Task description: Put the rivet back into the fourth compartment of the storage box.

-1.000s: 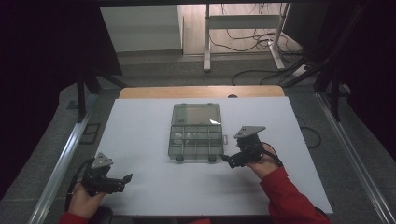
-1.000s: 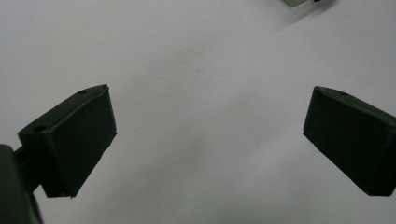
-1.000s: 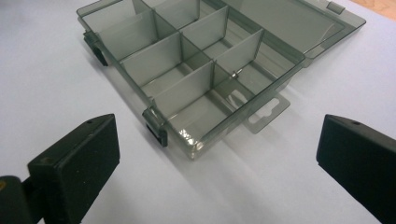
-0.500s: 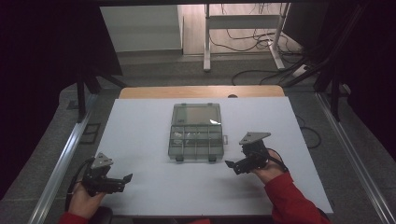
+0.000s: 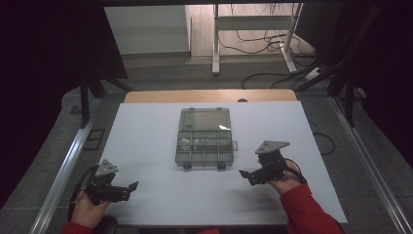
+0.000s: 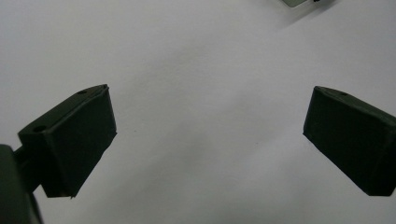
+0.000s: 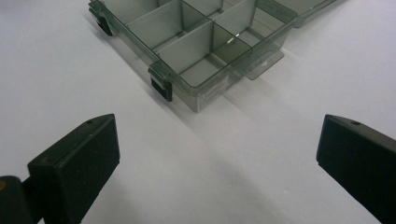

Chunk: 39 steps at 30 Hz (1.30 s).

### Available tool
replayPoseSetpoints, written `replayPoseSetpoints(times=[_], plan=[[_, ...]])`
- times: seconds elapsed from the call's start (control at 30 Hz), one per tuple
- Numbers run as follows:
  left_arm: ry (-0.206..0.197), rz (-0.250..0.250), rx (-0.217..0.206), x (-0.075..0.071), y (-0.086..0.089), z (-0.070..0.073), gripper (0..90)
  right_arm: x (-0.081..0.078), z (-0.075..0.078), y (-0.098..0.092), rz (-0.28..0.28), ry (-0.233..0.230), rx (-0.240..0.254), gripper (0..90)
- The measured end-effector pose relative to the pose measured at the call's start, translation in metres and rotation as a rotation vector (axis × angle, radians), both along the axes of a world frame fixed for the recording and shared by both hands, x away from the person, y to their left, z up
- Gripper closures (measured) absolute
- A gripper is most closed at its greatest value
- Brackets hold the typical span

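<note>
Right gripper [image 5: 247, 175] is sitting low over the white table [image 5: 146, 141], jaws spread wide with nothing between them, nose aimed toward about 9 o'clock in the high view. The hand [image 5: 282, 178] behind it comes up from the bottom edge at roughly 5 o'clock, red sleeve [image 5: 307, 212] angled in, wrist bent so the grey plate faces up. Its own camera looks along the jaws at the near corner of the organizer box [image 7: 196, 42], which lies a bit ahead, apart from the jaws, with a black latch [image 7: 161, 86] on the front wall.

The box [image 5: 203, 139] is a clear smoky plastic one with dividers, lid flipped open toward 12 o'clock, lying in the middle of the table. From the right gripper it's at about 10 o'clock, near but not touching.

Left gripper [image 5: 130, 187] is way off at 7 o'clock from the box, also wide open and empty, held low over bare table in the left hand [image 5: 90, 207], pointing toward 3 o'clock.
</note>
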<state>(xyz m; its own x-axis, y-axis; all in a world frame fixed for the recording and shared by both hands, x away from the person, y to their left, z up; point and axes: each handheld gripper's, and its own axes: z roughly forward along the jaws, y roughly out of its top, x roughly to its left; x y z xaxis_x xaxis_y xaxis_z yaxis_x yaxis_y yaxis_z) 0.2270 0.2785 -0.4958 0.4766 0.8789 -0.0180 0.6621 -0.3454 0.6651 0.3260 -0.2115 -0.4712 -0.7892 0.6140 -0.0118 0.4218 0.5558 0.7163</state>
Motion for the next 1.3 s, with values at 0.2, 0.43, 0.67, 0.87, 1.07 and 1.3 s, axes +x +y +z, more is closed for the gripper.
replayPoseSetpoints(times=[0.2,0.43,0.67,0.87,1.07,1.3], plan=[[0.001,0.001,0.0,0.0,0.0,0.0,2.8,-0.003,0.001,-0.007,-0.011,0.005,0.006,0.0],[0.001,0.002,-0.002,0.0,0.0,0.0,2.8,-0.008,0.002,-0.017,-0.026,0.005,0.017,0.0],[0.0,0.0,-0.002,0.0,0.0,0.0,2.8,-0.012,0.005,-0.027,-0.044,0.0,0.027,0.0],[0.001,0.0,-0.004,0.0,0.0,0.0,2.8,-0.016,0.006,-0.037,-0.063,-0.003,0.035,0.0],[0.002,-0.001,-0.002,0.0,0.0,0.0,2.8,-0.02,0.007,-0.045,-0.079,-0.008,0.036,0.0],[0.002,0.0,-0.001,0.0,0.0,0.0,2.8,-0.024,0.007,-0.054,-0.099,-0.017,0.024,0.0]])
